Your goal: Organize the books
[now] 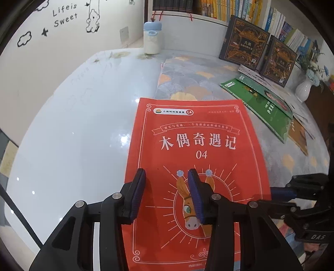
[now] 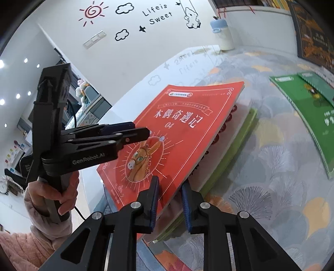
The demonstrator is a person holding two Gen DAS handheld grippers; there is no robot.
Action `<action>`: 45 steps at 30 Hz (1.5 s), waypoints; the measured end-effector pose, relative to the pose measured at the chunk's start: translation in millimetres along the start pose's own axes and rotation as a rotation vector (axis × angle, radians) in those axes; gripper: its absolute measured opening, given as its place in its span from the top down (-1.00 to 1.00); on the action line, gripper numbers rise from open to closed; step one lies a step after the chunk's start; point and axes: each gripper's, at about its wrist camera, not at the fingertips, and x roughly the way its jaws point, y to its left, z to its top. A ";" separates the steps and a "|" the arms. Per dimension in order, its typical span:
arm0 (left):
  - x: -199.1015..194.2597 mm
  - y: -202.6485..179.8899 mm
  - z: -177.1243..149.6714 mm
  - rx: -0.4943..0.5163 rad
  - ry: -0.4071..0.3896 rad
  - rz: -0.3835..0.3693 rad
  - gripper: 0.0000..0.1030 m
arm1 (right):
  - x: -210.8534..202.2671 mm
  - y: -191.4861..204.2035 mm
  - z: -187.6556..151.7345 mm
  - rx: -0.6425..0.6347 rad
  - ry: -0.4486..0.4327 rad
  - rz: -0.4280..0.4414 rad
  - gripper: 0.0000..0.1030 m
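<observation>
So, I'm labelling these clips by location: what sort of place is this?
Most likely a home, perhaps a child's study corner: a packed bookshelf behind the table, a cartoon "Life is Sweet" wall decal, and children's books such as the red storybook.

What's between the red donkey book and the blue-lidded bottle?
Nothing, just bare glossy table and patterned mat between the red book and bottle, in the left wrist view.

Both cameras ride on the tongs, looking steeply down and close over the counter (image 1: 62,125). The right view faces leftward; both share the red book (image 1: 194,166) (image 2: 177,133) and the back wall (image 1: 62,52) (image 2: 146,52).
</observation>
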 end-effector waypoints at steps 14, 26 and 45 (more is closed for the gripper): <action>-7.3 -30.6 24.5 -0.097 0.007 -0.076 -0.06 | -71.0 -59.1 2.1 0.156 -0.110 -0.047 0.05; 39.6 -161.1 47.3 -0.065 0.047 -0.221 -0.15 | -168.4 -211.1 -12.9 0.414 -0.196 -0.194 0.05; 108.1 -217.4 62.6 -0.195 0.086 -0.288 -0.10 | -136.0 -277.2 -5.7 0.563 -0.120 0.065 0.06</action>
